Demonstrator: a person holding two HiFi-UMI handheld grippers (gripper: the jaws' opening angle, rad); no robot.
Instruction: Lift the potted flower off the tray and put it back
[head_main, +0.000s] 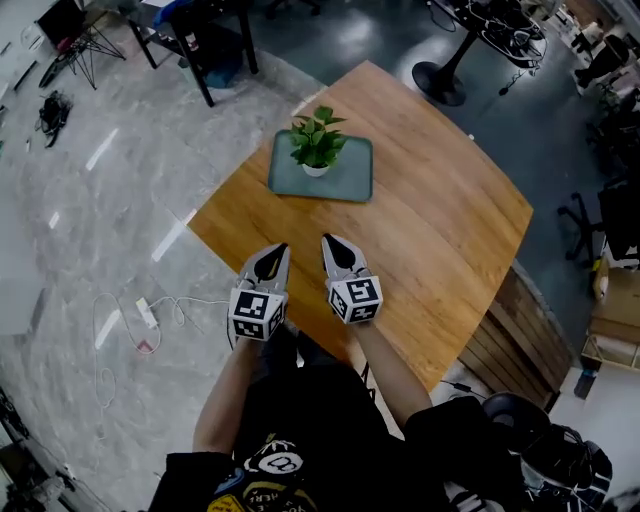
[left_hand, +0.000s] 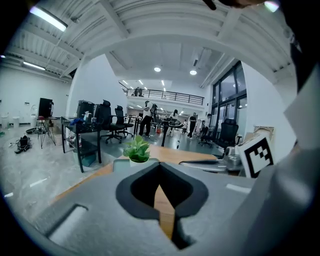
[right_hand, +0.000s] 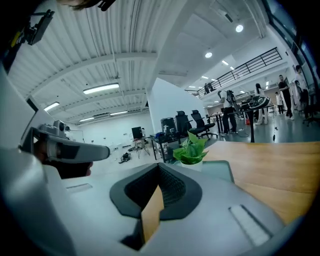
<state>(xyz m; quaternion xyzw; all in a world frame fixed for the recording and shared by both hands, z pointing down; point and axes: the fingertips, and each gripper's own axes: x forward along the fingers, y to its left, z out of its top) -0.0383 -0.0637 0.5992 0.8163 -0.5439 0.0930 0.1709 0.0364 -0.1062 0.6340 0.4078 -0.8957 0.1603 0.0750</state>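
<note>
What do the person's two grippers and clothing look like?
The left gripper and the right gripper are grey tapering shells with black-lined jaws. Each carries a cube with black-and-white square markers. The person wears a black short-sleeved shirt.

Big open workshop/office space. Grey marble-look floor (head_main: 90, 200) at left w/ glare streaks, darker floor (head_main: 530, 120) on far side. Wood table (head_main: 440, 230) w/ rounded corners mid-room. White cable (head_main: 147, 312) + power strip loose on the grey tiles. Black desk (head_main: 205, 50) and tripod (head_main: 85, 45) beyond; black pedestal base (head_main: 440, 80) top right. Stacked wood panels (head_main: 510, 330) just beside table's right edge. Black office chairs (left_hand: 107, 120) along desks. White ribbed ceiling (right_hand: 115, 40), lit by strip lights (left_hand: 47, 17) + recessed spots (left_hand: 157, 69). Mezzanine railing (left_hand: 165, 94) at back, tall windows (left_hand: 230, 100) at right.
</note>
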